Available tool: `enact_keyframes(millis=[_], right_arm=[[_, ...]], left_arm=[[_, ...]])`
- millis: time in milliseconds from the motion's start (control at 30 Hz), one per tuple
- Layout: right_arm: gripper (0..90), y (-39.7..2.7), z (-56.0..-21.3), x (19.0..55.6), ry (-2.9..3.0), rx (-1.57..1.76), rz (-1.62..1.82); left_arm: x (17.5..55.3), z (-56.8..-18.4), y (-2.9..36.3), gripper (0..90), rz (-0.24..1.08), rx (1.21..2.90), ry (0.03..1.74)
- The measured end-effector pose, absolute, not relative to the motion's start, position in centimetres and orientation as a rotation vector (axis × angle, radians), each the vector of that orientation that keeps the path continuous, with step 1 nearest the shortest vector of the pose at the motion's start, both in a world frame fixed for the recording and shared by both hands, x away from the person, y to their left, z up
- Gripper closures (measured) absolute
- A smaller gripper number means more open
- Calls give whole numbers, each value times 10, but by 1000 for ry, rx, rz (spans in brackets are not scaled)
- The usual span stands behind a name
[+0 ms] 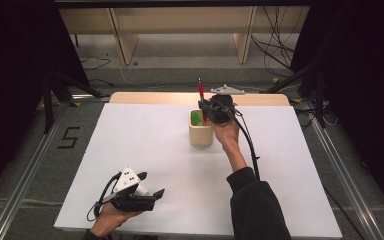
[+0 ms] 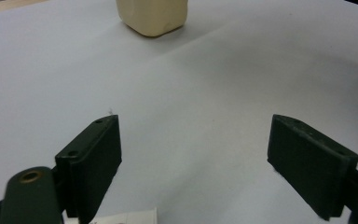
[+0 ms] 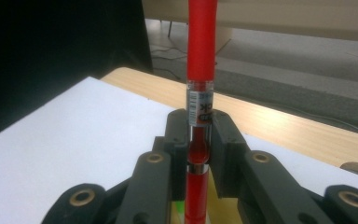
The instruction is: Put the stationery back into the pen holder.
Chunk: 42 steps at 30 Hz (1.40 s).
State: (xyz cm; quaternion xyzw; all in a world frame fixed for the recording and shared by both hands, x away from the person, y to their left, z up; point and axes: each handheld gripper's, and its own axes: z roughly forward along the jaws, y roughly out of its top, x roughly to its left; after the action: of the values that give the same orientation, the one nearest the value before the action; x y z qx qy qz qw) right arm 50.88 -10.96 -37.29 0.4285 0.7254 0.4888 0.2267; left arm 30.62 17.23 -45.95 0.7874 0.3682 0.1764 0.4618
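1. A white tabletop (image 1: pixel 145 150) fills the middle of the high view; grey floor and pale shelving (image 1: pixel 180 30) lie beyond.
2. A cream cup (image 1: pixel 200 131) stands centre, green inside.
3. The right gripper (image 1: pixel 206 111) clamps an upright red pen (image 3: pixel 200 93) just above the cup; its label is unreadable.
4. The left gripper (image 1: pixel 150 192), lower left, gapes empty.
5. A "5" (image 1: pixel 68 137) marks the floor.

The counter (image 1: pixel 145 150) has a white top with a pale wooden edge along its far side. A cream square cup (image 1: pixel 200 131) stands upright on it, nearer to this wooden edge than to the person's side.
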Motion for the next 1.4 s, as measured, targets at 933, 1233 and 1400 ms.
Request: enact_keyframes(millis=[933,1233,1400], right_arm=[[396,-119,-376,508,1993,1284,1321],[359,-129,-366,491,1987,1235,1354],[336,-136,-363,474,2012,1189,1374]], left_arm=[[307,-460,173,170,450,1939,907],[307,-460,173,170,450,1941,908],[308,-460,173,170,455,1944,908]])
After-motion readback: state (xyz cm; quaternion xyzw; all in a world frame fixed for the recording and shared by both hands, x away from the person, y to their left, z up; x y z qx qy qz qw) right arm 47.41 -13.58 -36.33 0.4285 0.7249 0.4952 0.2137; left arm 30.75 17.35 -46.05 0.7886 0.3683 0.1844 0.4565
